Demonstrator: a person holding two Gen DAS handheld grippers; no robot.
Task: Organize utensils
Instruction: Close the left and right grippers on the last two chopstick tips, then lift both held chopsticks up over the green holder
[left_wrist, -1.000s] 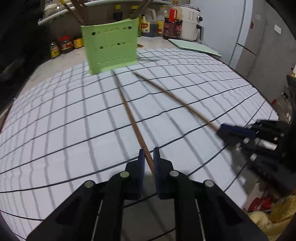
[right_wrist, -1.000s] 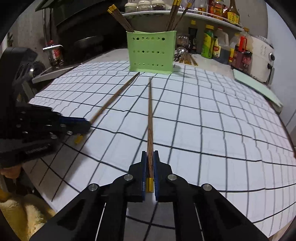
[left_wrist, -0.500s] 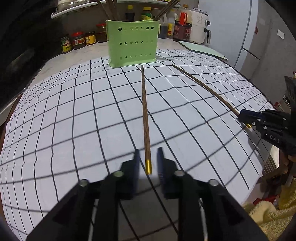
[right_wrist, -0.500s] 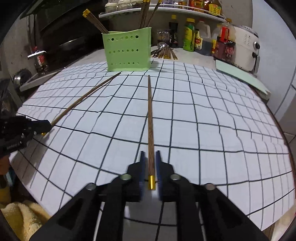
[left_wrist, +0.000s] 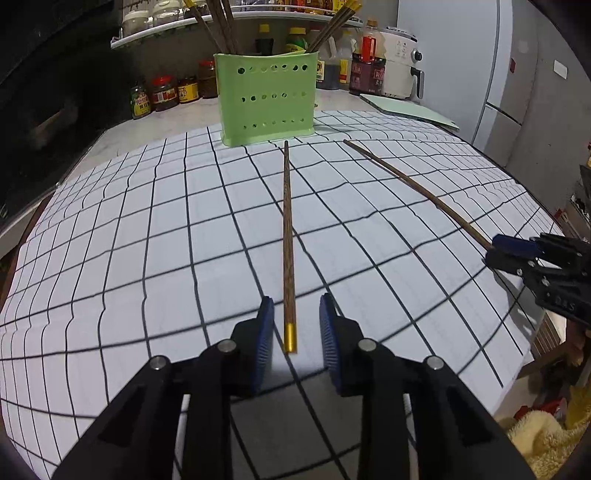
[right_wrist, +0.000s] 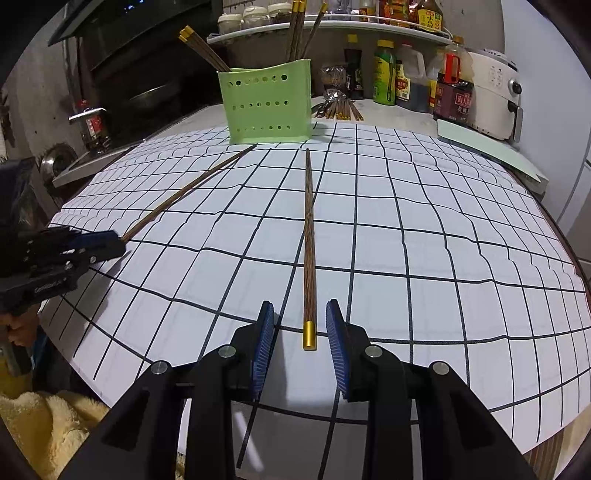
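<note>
The gridded mat (left_wrist: 147, 240) spreads ahead of both my tongs, and at its far edge stands the green holder (left_wrist: 267, 98), already carrying several chopsticks. That holder is where the 2 loose sticks most likely have to go.

My biggest worry is the grid mat itself: it is wrinkled and thin, so if I dip too low on the next pinch, the pads could snag it and drag both sticks off line. The second risk is the round sticks rolling sideways out from between the pads before I close.

My left tongs (left_wrist: 295, 325) point steeply down at the mat, jaws spread and pinching nothing. The left chopstick (left_wrist: 287, 236) lies flat between the pads, its gold cap nearest me, its tip just short of the holder, and neither pad touches it.

My right tongs (right_wrist: 299, 325) tilt down at much the same angle, and their jaws are opening. The right chopstick (right_wrist: 308, 240) rests on the mat between them, gold cap at my end, clear of both pads. From the left camera the right tongs sit far off to the side, at the near end of that second stick.
</note>
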